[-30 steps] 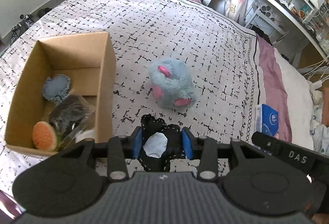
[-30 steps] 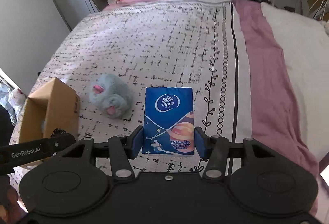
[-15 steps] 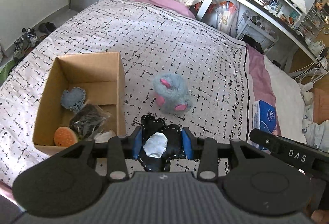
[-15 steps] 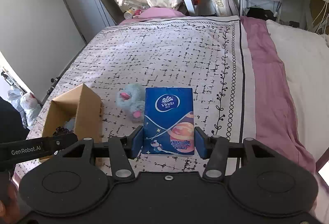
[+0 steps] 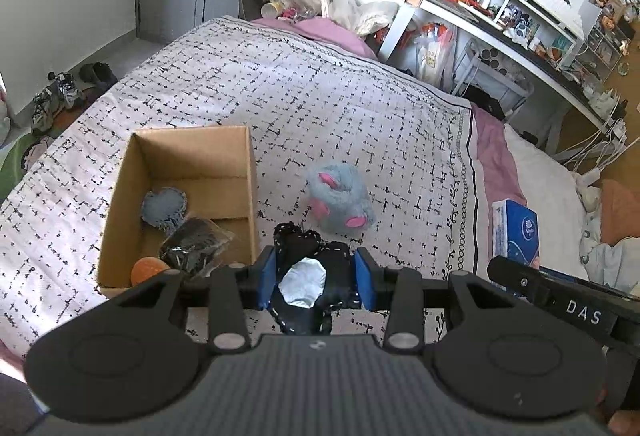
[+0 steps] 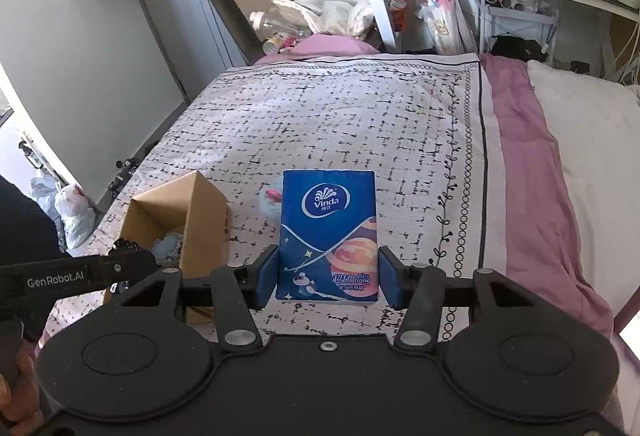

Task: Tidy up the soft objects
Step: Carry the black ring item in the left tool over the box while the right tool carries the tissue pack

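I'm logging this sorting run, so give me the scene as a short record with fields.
surface: patterned bedspread
container: open cardboard box on the bed
in box: grey heart pad, black bagged item, orange round item
loose on bed: blue-grey plush
left gripper: shut on black heart cushion
right gripper: shut on Vinda tissue pack

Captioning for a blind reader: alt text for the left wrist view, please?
The left gripper holds a black fabric piece above a patterned bed. A half-filled cardboard box sits left; a blue plush lies just ahead.
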Tool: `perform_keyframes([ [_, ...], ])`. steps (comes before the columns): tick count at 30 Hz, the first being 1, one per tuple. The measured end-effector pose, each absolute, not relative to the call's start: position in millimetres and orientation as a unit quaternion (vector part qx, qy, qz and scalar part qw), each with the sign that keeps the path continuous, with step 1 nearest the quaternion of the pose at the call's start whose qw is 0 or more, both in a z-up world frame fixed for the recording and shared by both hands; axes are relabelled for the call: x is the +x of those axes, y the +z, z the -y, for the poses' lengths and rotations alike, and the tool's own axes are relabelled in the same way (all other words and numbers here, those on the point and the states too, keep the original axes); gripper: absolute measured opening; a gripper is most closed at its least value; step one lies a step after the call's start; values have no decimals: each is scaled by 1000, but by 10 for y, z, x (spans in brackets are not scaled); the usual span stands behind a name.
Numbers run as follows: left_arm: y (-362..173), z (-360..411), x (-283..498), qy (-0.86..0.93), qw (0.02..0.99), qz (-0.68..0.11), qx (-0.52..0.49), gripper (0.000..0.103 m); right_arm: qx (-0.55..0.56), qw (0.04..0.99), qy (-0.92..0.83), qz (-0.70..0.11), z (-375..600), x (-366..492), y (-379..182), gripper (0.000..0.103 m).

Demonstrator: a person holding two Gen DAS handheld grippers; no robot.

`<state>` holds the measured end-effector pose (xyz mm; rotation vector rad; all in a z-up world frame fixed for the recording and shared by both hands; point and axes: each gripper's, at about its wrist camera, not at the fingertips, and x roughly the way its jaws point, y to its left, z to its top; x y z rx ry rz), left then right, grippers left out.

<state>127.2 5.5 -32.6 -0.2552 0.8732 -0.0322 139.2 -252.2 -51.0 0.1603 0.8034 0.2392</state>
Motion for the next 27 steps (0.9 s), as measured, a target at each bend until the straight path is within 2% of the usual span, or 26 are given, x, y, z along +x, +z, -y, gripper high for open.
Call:
perform_keyframes([
  [27, -334, -799, 1318, 28, 907, -402, -124, 41, 56, 902, 162, -397, 1840, 1501, -458, 50],
])
